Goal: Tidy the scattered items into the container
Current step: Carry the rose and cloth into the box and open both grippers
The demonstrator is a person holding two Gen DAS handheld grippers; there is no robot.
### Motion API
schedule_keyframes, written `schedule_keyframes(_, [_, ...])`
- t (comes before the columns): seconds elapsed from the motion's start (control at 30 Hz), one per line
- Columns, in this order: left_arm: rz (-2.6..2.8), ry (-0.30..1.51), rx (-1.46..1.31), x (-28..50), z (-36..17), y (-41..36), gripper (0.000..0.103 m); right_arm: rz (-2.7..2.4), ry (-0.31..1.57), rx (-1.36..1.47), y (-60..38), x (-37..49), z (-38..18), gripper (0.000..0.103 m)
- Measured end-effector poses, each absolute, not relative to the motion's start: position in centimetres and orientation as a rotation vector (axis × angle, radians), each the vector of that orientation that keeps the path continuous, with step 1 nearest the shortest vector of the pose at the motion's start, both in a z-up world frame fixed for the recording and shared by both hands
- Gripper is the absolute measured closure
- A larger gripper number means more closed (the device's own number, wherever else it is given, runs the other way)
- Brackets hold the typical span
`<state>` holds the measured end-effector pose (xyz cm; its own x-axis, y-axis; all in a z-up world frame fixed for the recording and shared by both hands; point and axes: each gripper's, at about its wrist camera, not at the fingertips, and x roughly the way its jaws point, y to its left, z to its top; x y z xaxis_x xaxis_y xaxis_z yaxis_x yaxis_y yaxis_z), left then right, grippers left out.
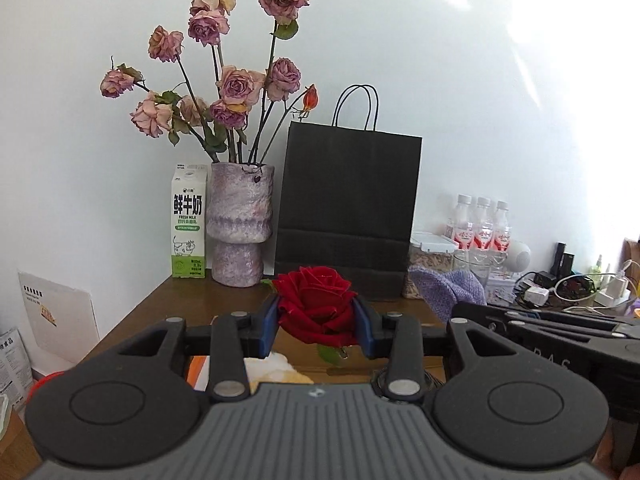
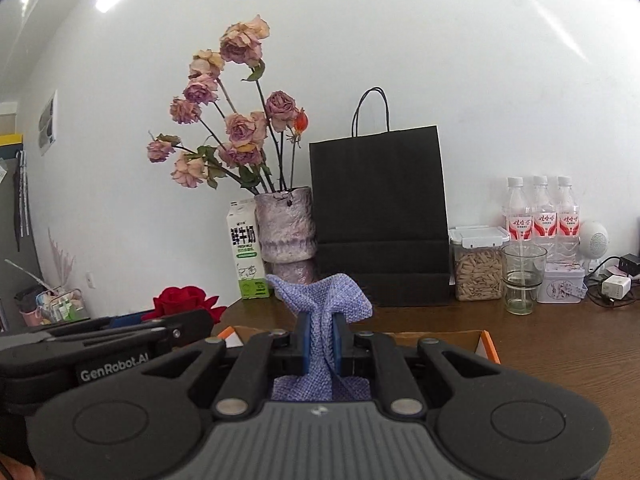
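Observation:
My left gripper (image 1: 317, 326) is shut on a red rose (image 1: 316, 304) and holds it above the wooden table. The rose also shows in the right wrist view (image 2: 182, 300), at the left. My right gripper (image 2: 322, 338) is shut on a lilac knitted cloth (image 2: 324, 300), which hangs down over an orange-edged cardboard box (image 2: 486, 340). The cloth also shows in the left wrist view (image 1: 444, 290), at the right. Part of the box (image 1: 198, 372) shows below my left gripper, with a pale item in it.
Against the wall stand a milk carton (image 1: 189, 226), a vase of dried roses (image 1: 240, 220), a black paper bag (image 2: 380, 220), a jar of seeds (image 2: 478, 268), a glass (image 2: 522, 278), three bottles (image 2: 542, 212), a tin and chargers.

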<state>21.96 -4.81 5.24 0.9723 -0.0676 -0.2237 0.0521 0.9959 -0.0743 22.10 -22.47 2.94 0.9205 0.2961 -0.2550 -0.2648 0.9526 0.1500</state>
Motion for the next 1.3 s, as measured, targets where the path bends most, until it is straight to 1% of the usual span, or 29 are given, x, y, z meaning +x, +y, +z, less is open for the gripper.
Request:
schedule_keyframes(0.03, [-0.05,0.237,-0.061,22.6,4.5,-4.9,0.064,0.294,0.298,0.119,-22.4,22.6,2.4,0.093])
schedule_keyframes(0.1, [-0.073,0.322,-0.063,23.8,2.9,-4.6,0.064,0.31,0.318,0.111,-22.1,22.8,1.3,0.093])
schedule_keyframes(0.2, [-0.082,0.379,-0.104,24.2,1.9,-3.8,0.064,0.308,0.325,0.096,-21.7,22.6,0.7,0.093])
schedule_keyframes(0.87, [-0.05,0.337,-0.037,22.5,1.7,-4.6,0.064,0.28,0.337,0.065,-21.8,21.8,-0.1,0.093])
schedule_keyframes(0.97, [-0.058,0.332,-0.041,22.1,1.9,-4.5,0.064,0.278,0.335,0.065,-21.9,21.6,-0.1,0.092])
schedule_keyframes(1.0, [-0.056,0.328,-0.04,22.0,1.9,-4.5,0.063,0.278,0.332,0.065,-21.9,21.6,0.0,0.09])
schedule_keyframes(1.07, [-0.054,0.319,-0.04,21.8,2.0,-4.4,0.061,0.275,0.326,0.063,-22.0,21.4,0.0,0.084])
schedule_keyframes(1.13, [-0.031,0.303,-0.032,21.4,2.0,-4.4,0.046,0.268,0.321,0.056,-22.0,21.2,0.1,0.075])
schedule_keyframes(1.17, [-0.014,0.293,-0.023,21.2,2.1,-4.5,0.03,0.264,0.314,0.052,-22.0,21.0,0.2,0.074])
schedule_keyframes(1.2, [0.01,0.275,-0.015,20.9,2.2,-4.5,0.02,0.264,0.308,0.049,-22.1,20.8,0.3,0.061])
schedule_keyframes(1.23, [0.049,0.251,-0.011,20.6,2.3,-4.4,0.016,0.244,0.299,0.048,-22.2,20.6,0.4,0.049])
schedule_keyframes(1.27, [0.101,0.219,-0.014,20.3,2.3,-4.2,0.002,0.223,0.287,0.047,-22.3,20.4,0.4,0.04])
schedule_keyframes(1.3, [0.139,0.191,-0.025,20.0,2.3,-3.8,0.0,0.207,0.271,0.05,-22.6,20.3,0.5,0.02])
